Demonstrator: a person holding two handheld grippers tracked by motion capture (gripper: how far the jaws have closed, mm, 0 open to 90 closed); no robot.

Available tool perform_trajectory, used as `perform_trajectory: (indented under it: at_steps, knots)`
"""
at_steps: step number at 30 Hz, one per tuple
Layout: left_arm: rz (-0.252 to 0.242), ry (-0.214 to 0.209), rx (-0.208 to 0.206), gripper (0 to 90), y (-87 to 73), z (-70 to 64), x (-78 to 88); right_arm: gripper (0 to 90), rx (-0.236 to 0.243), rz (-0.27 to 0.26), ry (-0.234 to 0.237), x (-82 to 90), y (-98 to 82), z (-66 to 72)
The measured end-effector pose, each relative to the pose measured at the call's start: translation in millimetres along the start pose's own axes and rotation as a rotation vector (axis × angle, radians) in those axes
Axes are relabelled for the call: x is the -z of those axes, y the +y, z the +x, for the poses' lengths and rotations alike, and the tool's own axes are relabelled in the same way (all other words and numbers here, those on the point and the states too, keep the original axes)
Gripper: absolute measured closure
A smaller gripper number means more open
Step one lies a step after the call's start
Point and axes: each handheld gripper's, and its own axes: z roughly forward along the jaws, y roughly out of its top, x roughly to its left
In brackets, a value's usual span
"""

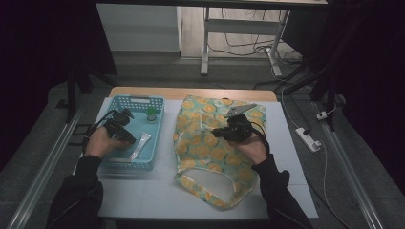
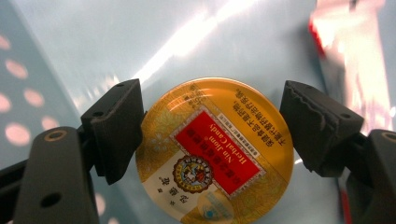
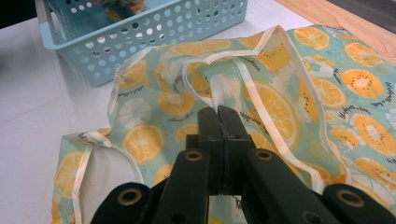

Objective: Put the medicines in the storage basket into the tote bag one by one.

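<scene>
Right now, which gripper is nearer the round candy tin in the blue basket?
Left. The left gripper straddles the candy tin, one pad on each side of it. The right gripper rests shut over the fruit-print bag, outside the basket.

One pale blue perforated plastic basket (image 1: 109, 164) sits near the left edge of the white table top (image 1: 157, 195). Inside it are three things: one round yellow candy tin with a red label (image 2: 215, 151), one small green-capped bottle (image 1: 151, 114) at the basket's far right corner, and one flat silvery tube (image 1: 140, 146) by its right wall. One cloth bag printed with orange slices (image 1: 210, 148) lies at the table's middle. Two black hand-held grippers are present, one (image 1: 128, 116) over the basket, one (image 1: 216, 133) over the bag.
</scene>
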Motion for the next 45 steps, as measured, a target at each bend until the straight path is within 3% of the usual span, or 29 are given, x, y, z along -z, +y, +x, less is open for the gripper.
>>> perform_trajectory:
  at_steps: [4,7,12,17,19,24,32,45]
  knots:
    - [-0.011,0.001,0.019,16.6,-2.1,2.0,2.3,90.0,-0.004,-0.003,-0.001,1.6,-0.8,-1.6]
    - [0.009,-0.011,0.015,13.2,-7.9,2.0,3.2,90.0,-0.005,-0.003,-0.002,1.5,-0.8,-2.1]
    - [0.065,0.011,0.001,17.2,-11.2,-2.5,0.5,90.0,0.001,-0.002,0.002,-0.5,-0.2,0.0]
    - [0.057,-0.012,0.015,20.5,-12.3,-0.2,1.7,90.0,0.0,-0.002,0.001,0.0,-0.3,-0.5]
    - [0.035,-0.03,0.019,20.6,-13.2,0.9,3.7,90.0,-0.001,-0.004,0.0,0.5,-0.6,-1.0]
    - [-0.025,-0.018,0.019,20.7,-17.3,0.3,13.3,90.0,-0.003,-0.01,-0.002,1.8,-0.5,-1.4]
    - [-0.174,-0.065,0.02,20.7,-30.3,-1.4,31.2,90.0,-0.003,-0.028,-0.01,4.0,0.2,-0.8]
    - [-0.357,-0.122,-0.048,20.7,-41.8,-16.8,56.2,90.0,-0.01,-0.04,-0.022,6.3,0.7,-1.3]
